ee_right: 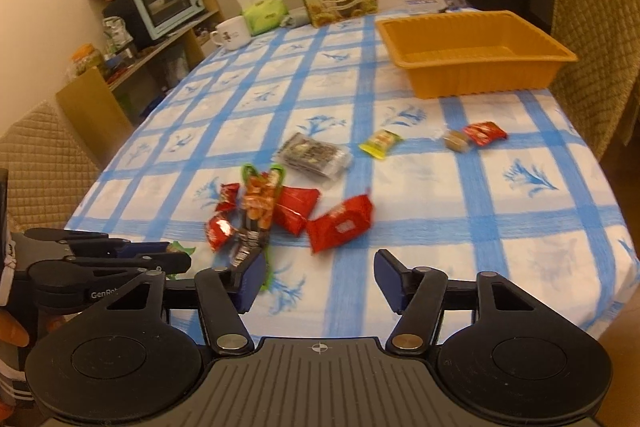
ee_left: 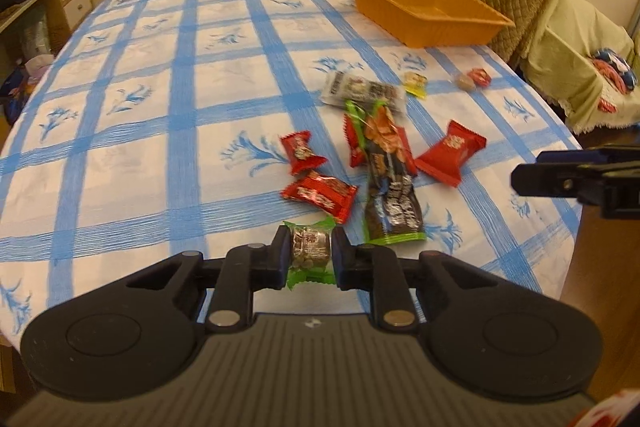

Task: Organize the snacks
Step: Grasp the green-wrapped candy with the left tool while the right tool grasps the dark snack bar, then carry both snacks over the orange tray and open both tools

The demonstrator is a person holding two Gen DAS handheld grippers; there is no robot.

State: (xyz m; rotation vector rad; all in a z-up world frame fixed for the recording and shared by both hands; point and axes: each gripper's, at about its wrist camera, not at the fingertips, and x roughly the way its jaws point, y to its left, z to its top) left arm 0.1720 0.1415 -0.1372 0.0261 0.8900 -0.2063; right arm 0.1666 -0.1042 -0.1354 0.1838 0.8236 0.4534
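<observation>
1. Your left gripper (ee_left: 311,253) is clamped on a small green-wrapped candy (ee_left: 310,247), both pads pressing its sides, near the close edge of the tabletop (ee_left: 140,147).
2. Your right gripper (ee_right: 320,285) has its jaws apart with nothing between them; only bare checked cloth shows in the gap.
3. In the left wrist view, the snack pile sits at 12 to 1 o'clock from the held candy: a red packet (ee_left: 320,195) just beyond it, a long dark pouch with green trim (ee_left: 390,187) beside that, another red packet (ee_left: 450,153) further to the right.
4. A silver-grey packet (ee_left: 362,91) lies past the pile, with a yellow candy (ee_left: 416,83) just beside it at its 3 o'clock.
5. The orange tray (ee_left: 432,27) stands well apart from the pile, at about 1 o'clock toward the far side of the tabletop.
6. A brown sweet (ee_right: 456,141) and a small red wrapper (ee_right: 484,133) touch each other, near the tray's front.
</observation>
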